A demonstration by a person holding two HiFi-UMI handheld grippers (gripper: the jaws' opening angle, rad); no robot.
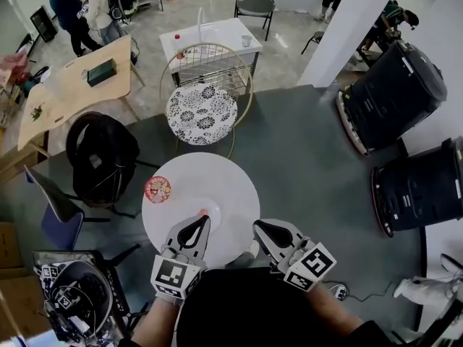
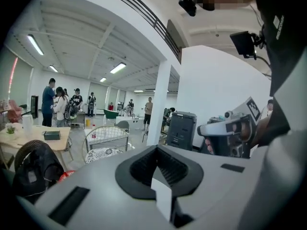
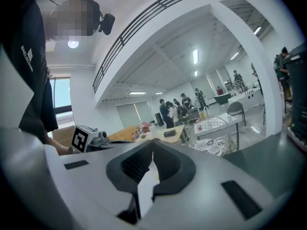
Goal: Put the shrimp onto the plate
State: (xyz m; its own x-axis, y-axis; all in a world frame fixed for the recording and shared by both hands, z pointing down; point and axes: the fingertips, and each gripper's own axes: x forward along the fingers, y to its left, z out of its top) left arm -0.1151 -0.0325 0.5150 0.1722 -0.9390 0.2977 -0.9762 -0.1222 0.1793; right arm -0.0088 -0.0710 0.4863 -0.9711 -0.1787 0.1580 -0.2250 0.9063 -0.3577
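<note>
A small orange-pink shrimp (image 1: 202,212) lies on the round white table (image 1: 224,183), near its front edge. My left gripper (image 1: 202,223) points at it with its tip right against the shrimp; its jaws are shut, and in the left gripper view (image 2: 156,150) nothing shows between them. Whether the tip touches the shrimp I cannot tell. A small red-and-white plate (image 1: 157,189) sits at the table's left edge, a short way left of the shrimp. My right gripper (image 1: 257,227) hovers over the table's front right edge, shut and empty (image 3: 152,145).
A wire chair with a patterned cushion (image 1: 201,113) stands behind the table. A black backpack (image 1: 101,157) rests on a chair to the left. Two black bins (image 1: 394,96) (image 1: 419,186) stand at the right. People stand around a wooden table (image 1: 72,85) at the back left.
</note>
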